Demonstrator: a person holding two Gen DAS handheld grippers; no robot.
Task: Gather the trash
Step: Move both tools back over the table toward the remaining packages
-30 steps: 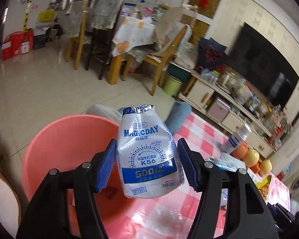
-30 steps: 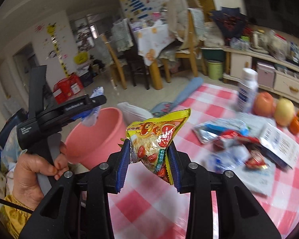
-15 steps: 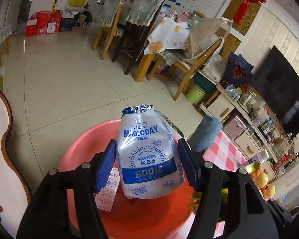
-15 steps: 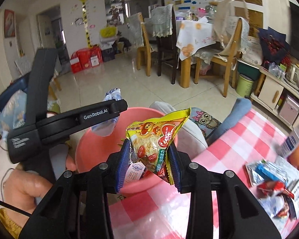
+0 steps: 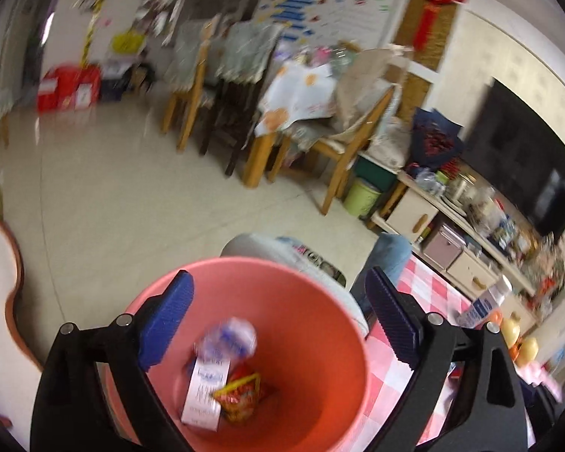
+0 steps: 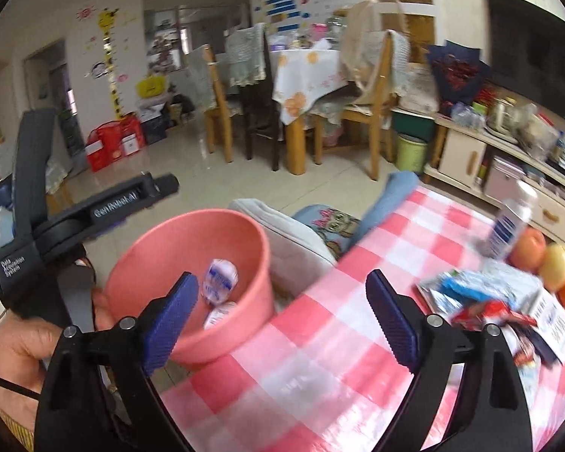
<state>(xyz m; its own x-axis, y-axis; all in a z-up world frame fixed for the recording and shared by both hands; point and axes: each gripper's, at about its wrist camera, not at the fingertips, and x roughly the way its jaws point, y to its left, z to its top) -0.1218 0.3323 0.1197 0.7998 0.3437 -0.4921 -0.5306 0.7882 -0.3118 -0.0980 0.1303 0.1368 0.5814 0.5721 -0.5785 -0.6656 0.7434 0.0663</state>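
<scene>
Left wrist view looks straight down into the pink basin point(image 5: 320, 339), where a blurred white-and-blue milk pouch point(image 5: 228, 341), a paper slip point(image 5: 205, 395) and a yellow-and-red snack bag point(image 5: 241, 399) lie at the bottom. The left gripper point(image 5: 278, 324) hangs over the basin with its blue pads spread wide and nothing between them.

Only the right wrist view shows the heap of wrappers point(image 6: 482, 301) on the red-checked tabletop point(image 6: 320, 358), near its far right edge, next to a white bottle point(image 6: 508, 226), an apple point(image 6: 529, 246) and a yellow fruit point(image 6: 555, 261). It also shows the basin point(image 6: 192, 301) from the side, just off the tabletop's left edge, with the pouch point(image 6: 218, 280) inside. The right gripper point(image 6: 282, 316) is likewise parted and empty, above the tabletop's left edge.

Readable from that side: "GenRobot.AI" along the left gripper's arm point(image 6: 116, 203) and "Data Acquisition System" on its body. The pouch's print is too blurred to read.
</scene>
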